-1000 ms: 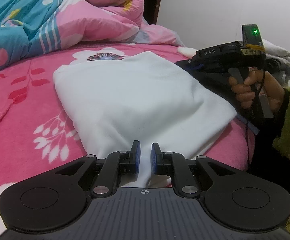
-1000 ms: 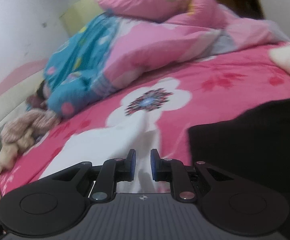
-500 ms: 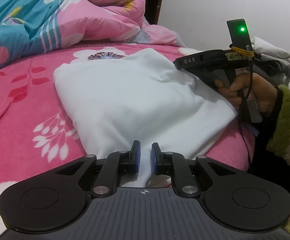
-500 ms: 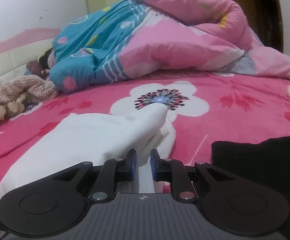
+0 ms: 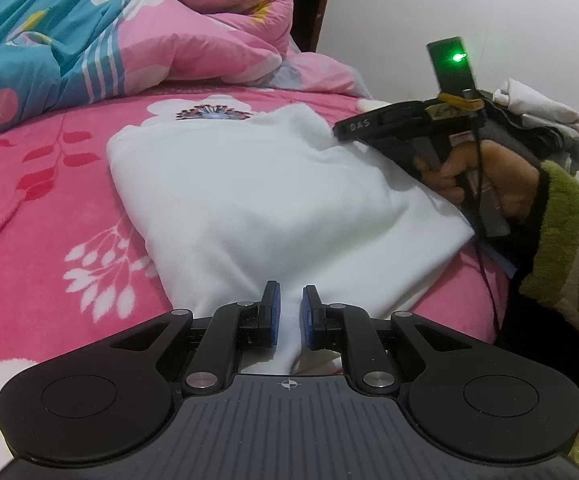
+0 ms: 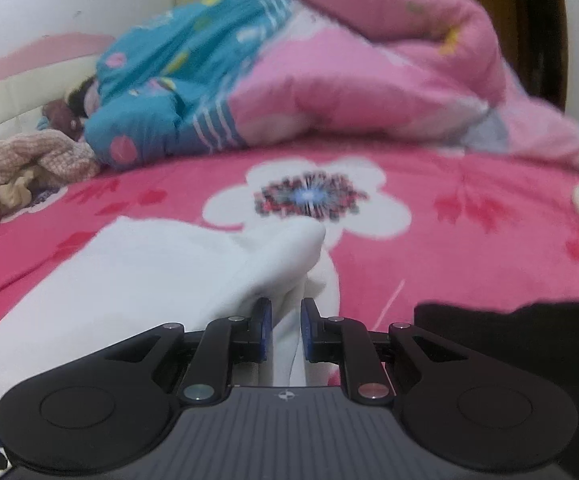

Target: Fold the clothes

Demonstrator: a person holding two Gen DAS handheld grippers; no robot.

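Note:
A folded white garment (image 5: 257, 200) lies on the pink flowered bed (image 5: 41, 216). My left gripper (image 5: 288, 312) is shut on its near edge, with cloth pinched between the blue pads. In the right wrist view the same white garment (image 6: 137, 272) spreads out to the left, and my right gripper (image 6: 283, 326) is shut on a bunched fold at its right corner. Seen from the left wrist, the right gripper's black body (image 5: 405, 128) sits at the garment's far right side, held by a hand (image 5: 485, 176) in a green cuff.
A blue and pink quilt (image 6: 289, 80) is heaped at the back of the bed. A dark garment (image 6: 521, 344) lies right of the white one. Folded clothes (image 5: 541, 120) are stacked at the far right. A knitted beige cloth (image 6: 25, 164) lies far left.
The right gripper has moved left over the white garment's right side and swung level. The garment's right corner now rises bunched in its pads. The left gripper has stayed put.

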